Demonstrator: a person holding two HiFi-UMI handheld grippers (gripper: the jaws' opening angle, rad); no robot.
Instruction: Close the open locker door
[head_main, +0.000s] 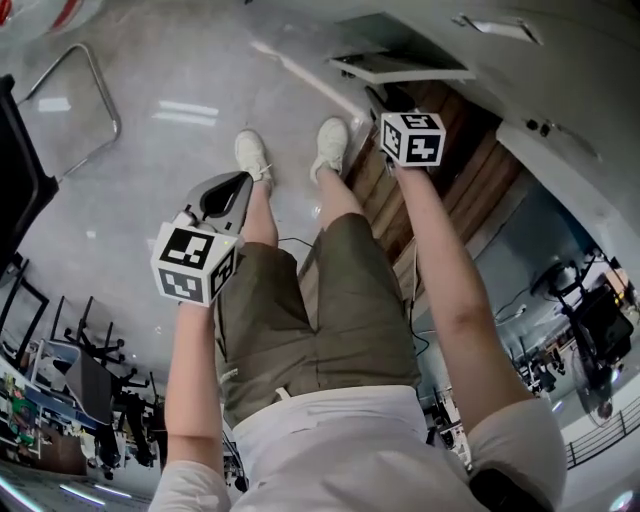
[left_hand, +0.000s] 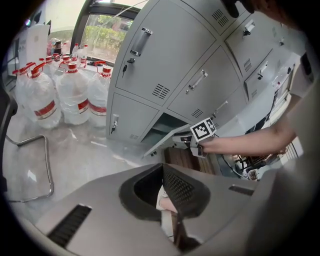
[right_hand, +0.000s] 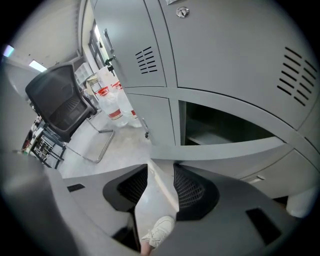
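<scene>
Reaching down to the bottom row now: the right gripper (right_hand: 162, 182) has its fingers spread, and the swung-out edge of the locker door (right_hand: 225, 150) sits in the gap, not pinched as far as I can judge. The left gripper (left_hand: 162, 175) hangs over the floor (left_hand: 75, 150), fingers clenched on nothing. So we're at the contact stage, door well out from its compartment (right_hand: 220, 125). Next it needs a steady push on that edge until it seats flush.

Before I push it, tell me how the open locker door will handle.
The open locker door looks like thin sheet metal: probably stiff and light. Hinged, it should swing shut rather than flex. Its painted face looks smooth, so the right hand-held gripper may slide.
</scene>
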